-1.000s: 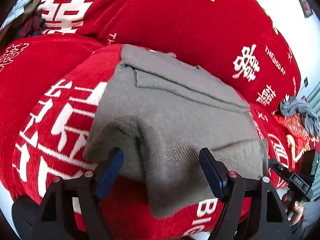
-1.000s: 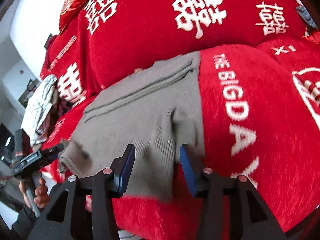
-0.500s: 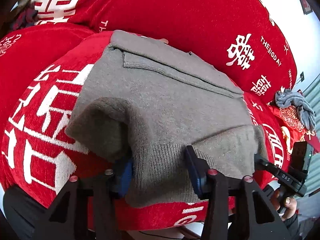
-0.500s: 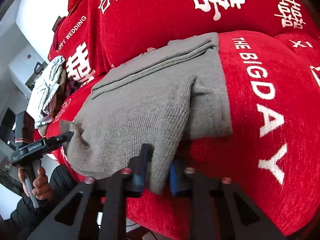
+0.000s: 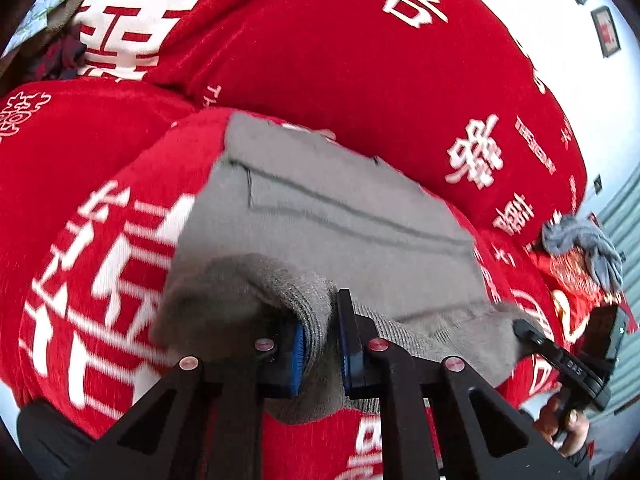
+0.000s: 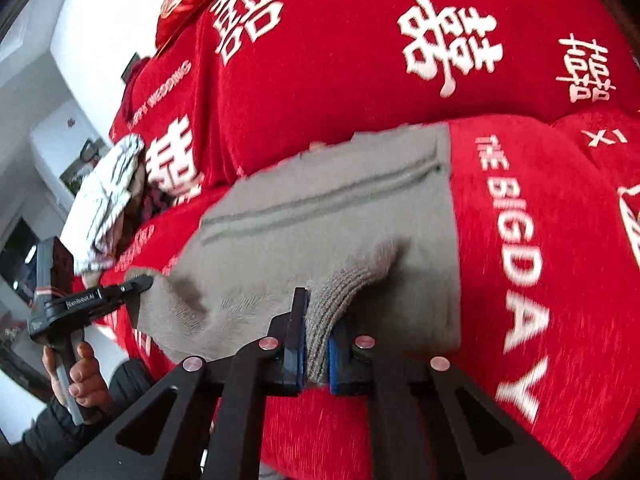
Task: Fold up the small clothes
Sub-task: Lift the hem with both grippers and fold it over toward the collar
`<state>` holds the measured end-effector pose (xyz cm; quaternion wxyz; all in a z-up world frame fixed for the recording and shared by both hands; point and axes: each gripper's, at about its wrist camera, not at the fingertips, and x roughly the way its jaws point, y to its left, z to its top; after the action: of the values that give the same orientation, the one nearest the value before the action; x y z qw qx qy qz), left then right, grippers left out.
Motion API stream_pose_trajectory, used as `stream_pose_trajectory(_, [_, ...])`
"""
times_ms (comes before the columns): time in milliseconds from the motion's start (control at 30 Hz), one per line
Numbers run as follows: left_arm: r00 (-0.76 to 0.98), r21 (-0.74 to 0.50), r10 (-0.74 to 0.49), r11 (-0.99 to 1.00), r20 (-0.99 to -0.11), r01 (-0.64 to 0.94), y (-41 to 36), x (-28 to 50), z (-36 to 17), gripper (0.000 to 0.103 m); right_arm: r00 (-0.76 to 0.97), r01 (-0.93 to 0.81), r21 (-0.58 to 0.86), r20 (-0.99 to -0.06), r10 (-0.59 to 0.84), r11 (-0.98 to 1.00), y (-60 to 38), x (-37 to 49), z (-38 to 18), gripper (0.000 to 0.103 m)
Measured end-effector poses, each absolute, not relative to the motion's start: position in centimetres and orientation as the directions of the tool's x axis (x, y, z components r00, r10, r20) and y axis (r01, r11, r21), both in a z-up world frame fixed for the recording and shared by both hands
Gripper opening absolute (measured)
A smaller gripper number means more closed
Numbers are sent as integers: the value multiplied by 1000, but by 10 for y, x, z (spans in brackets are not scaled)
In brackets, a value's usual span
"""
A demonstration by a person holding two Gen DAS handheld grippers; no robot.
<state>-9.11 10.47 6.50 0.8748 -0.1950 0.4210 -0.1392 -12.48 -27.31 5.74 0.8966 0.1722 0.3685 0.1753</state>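
Observation:
A grey knit garment [image 5: 340, 220] lies partly folded on a red sofa cover [image 5: 360, 60] printed with white characters. In the left wrist view my left gripper [image 5: 320, 320] is closing its jaws, and the blue pads squeeze the ribbed near-left edge of the garment between them. My right gripper [image 6: 318, 320] is shut on the ribbed near-right edge of the same garment [image 6: 340, 220]. Both pinched edges are lifted slightly off the seat. Each view shows the other gripper at the garment's opposite corner: the left one [image 6: 100, 296] and the right one [image 5: 560, 356].
A crumpled grey-blue cloth [image 5: 584, 248] lies at the sofa's right end. A white patterned cloth [image 6: 112, 188] is heaped at the left end. The sofa back [image 6: 400, 40] rises right behind the garment. A person's hands [image 6: 80, 376] hold the gripper handles.
Both grippers went from open around the garment's near edge to closed on it. The pinched edges have lifted a little and bunched up.

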Motion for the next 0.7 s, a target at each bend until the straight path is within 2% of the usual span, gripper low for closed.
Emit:
stream_pose_trajectory(333, [619, -407, -338, 913, -709, 32, 94, -26, 72, 16, 703, -95, 445, -603, 377, 890, -276, -62, 71, 8])
stream_pose_trajectory(567, [609, -456, -370, 890, -702, 15, 98, -3, 72, 16, 721, -27, 468, -603, 342, 883, -284, -35, 75, 8])
stream_pose_trajectory(700, [555, -518, -435, 855, -709, 8, 105, 12, 62, 16, 717, -28, 470, -606, 345, 882, -281, -22, 77, 8])
